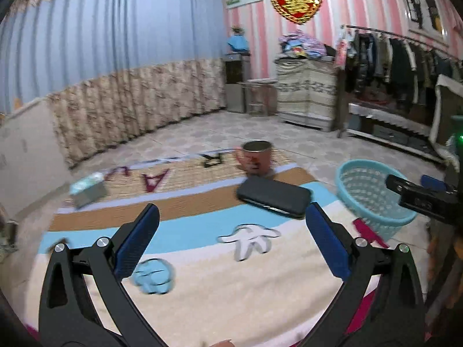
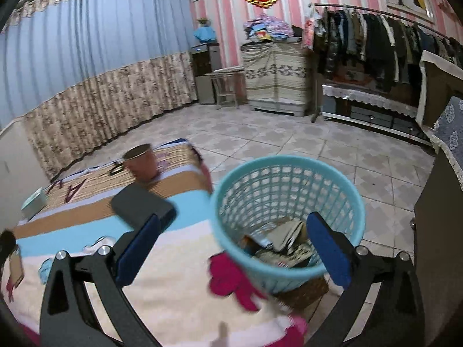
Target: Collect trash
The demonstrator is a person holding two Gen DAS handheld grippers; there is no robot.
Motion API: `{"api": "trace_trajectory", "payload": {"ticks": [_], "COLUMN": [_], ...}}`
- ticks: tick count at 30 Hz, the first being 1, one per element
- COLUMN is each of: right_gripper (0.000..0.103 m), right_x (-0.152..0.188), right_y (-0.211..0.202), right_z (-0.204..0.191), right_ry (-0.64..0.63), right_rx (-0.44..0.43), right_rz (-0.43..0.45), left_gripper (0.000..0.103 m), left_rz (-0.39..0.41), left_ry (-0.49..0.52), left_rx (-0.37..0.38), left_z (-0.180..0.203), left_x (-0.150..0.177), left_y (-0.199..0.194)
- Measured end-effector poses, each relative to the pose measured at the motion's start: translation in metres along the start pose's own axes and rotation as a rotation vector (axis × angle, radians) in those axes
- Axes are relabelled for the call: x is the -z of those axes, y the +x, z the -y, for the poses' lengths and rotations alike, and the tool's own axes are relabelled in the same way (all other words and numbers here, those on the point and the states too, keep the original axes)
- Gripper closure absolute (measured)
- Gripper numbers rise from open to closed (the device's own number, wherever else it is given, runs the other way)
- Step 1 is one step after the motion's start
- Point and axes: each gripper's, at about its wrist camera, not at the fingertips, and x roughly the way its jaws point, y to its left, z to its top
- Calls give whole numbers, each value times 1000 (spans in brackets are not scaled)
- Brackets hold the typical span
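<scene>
Both claws are gaping wide and empty, tilting downward: the right claw [image 2: 231, 248] is hanging over the basket [image 2: 231, 185], the left claw [image 1: 231, 240] over the blanket [image 1: 231, 289].

Even indoor light, motion blur, fisheye edges

Basket contents: the crumpled papers and wrappers [image 2: 285, 241] inside the light-blue plastic lattice basket [image 2: 286, 179] are blurred and partly hidden by its rim.
Pink mug [image 1: 256, 157]: its printed design is smeared by motion blur.
Small teal box [image 1: 86, 188]: blurred, its kind cannot be told.
</scene>
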Motion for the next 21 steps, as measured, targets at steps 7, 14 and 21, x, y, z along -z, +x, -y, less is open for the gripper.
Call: {"api": "trace_trajectory", "payload": {"ticks": [7,14,21], "right_gripper": [4,4,4], "right_x": [15,25,34], "right_y": [-45,-80,-102], "right_z": [-44,-77,-95], "right_ry": [-70,-78,-68], "right_rx": [-24,-52,-27], "right_rz": [11,35,74], "left_gripper": [5,5,5], "left_rz": [3,-9,3], "left_ry": [-12,-45,-51], "left_rx": [-30,-51,-102], "left_z": [-16,-41,-68], "left_x": [8,22,32], "left_y": [-34,-49,-62]}}
